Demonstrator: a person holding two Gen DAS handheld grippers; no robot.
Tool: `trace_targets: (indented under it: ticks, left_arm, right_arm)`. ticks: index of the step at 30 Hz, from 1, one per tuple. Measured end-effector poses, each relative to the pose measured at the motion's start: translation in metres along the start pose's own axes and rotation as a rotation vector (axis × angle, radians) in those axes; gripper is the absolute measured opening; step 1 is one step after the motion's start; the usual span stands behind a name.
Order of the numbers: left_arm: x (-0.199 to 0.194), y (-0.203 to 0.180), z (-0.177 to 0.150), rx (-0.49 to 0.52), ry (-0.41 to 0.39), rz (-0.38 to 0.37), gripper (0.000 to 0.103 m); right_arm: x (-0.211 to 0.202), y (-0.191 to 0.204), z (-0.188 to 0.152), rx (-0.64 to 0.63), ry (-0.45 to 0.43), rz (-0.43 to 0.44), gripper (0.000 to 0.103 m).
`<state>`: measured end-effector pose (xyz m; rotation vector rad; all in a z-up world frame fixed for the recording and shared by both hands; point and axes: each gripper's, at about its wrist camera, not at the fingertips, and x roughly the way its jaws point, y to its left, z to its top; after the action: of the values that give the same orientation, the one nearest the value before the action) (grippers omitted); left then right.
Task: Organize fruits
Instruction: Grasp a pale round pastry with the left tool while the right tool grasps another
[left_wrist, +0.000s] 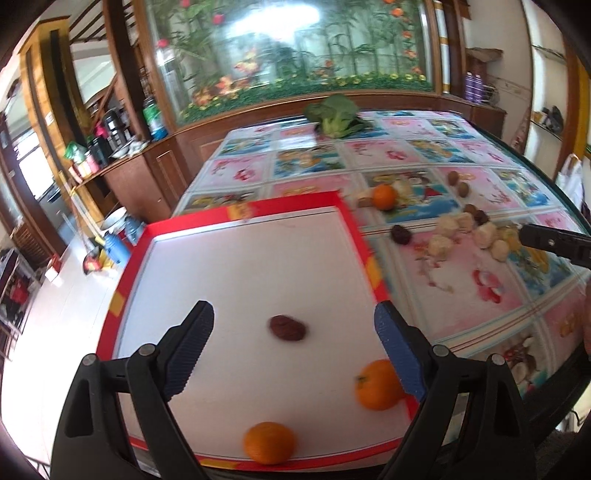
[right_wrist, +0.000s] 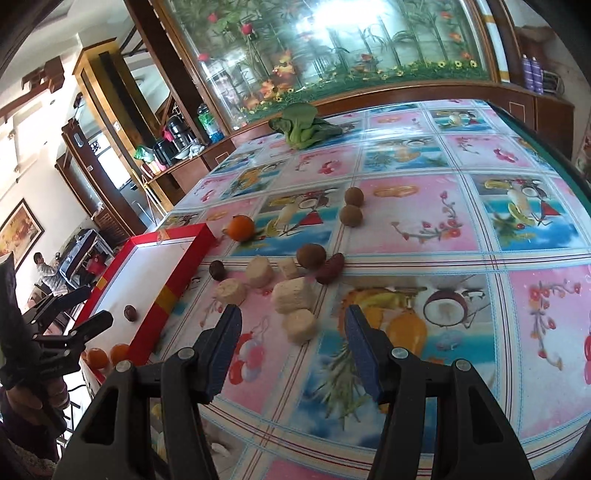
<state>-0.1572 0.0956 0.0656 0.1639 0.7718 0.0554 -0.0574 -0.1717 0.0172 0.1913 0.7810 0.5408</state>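
Observation:
A red-rimmed white tray (left_wrist: 354, 236) holds one dark red date (left_wrist: 287, 328) and two oranges (left_wrist: 377, 384) (left_wrist: 269, 442). My left gripper (left_wrist: 291, 311) hovers open over the tray, nothing between its pads. On the flowered tablecloth right of the tray (right_wrist: 184, 273) lie another orange (right_wrist: 241, 228), three brown round fruits (right_wrist: 311, 256), a red date (right_wrist: 331, 268), a dark one (right_wrist: 217, 269) and several pale cut chunks (right_wrist: 291, 295). My right gripper (right_wrist: 292, 313) stands open above the nearest chunk (right_wrist: 301, 326), not touching it. The left gripper (right_wrist: 98, 304) also shows at the left edge.
A green leafy vegetable (right_wrist: 301, 129) lies at the table's far side, before a wooden cabinet with a glass plant display. The table's right edge (right_wrist: 546, 147) curves down. Left of the tray the floor drops away, and a person (right_wrist: 44, 273) sits far off.

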Motion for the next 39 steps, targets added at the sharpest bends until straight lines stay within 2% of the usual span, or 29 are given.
trace_targets:
  ticks: [4,8,13,15,18,26,27,29,31,34,36,39]
  left_arm:
    - [-0.008,-0.029,0.006,0.056,-0.018,-0.048,0.089]
    - [-0.008,-0.047,0.008,0.101,-0.012,-0.069,0.089]
    - [-0.002,-0.066,0.011,0.149,0.009,-0.103,0.089]
    - [0.003,-0.075,0.017,0.173,0.015,-0.113,0.089]
    - [0.014,-0.083,0.029,0.196,0.029,-0.136,0.089]
    - [0.058,-0.109,0.055,0.224,0.126,-0.198,0.088]
    - [0.064,-0.112,0.056,0.227,0.136,-0.196,0.086]
    - [0.079,-0.115,0.059,0.212,0.179,-0.181,0.073]
    - [0.089,-0.116,0.06,0.197,0.205,-0.204,0.072]
    - [0.101,-0.117,0.058,0.182,0.236,-0.198,0.065]
    - [0.103,-0.116,0.059,0.166,0.234,-0.213,0.064]
    - [0.104,-0.117,0.06,0.163,0.229,-0.223,0.057]
  right_arm:
    - [0.01,0.009,-0.001,-0.065,0.044,-0.019,0.058]
    - [0.026,0.013,-0.004,-0.103,0.126,-0.056,0.056]
    - [0.032,0.01,0.003,-0.101,0.142,-0.094,0.045]
    - [0.038,0.008,0.003,-0.096,0.167,-0.1,0.036]
    - [0.039,0.008,0.004,-0.096,0.179,-0.096,0.03]
    - [0.039,0.009,0.004,-0.119,0.193,-0.083,0.03]
    - [0.039,0.008,0.004,-0.118,0.194,-0.08,0.03]
    - [0.039,0.008,0.005,-0.119,0.196,-0.075,0.03]
    - [0.039,0.007,0.005,-0.115,0.197,-0.066,0.03]
    - [0.039,0.005,0.005,-0.101,0.196,-0.051,0.03]
    - [0.039,0.005,0.005,-0.105,0.196,-0.054,0.029]
    - [0.038,0.007,0.005,-0.118,0.198,-0.067,0.026]
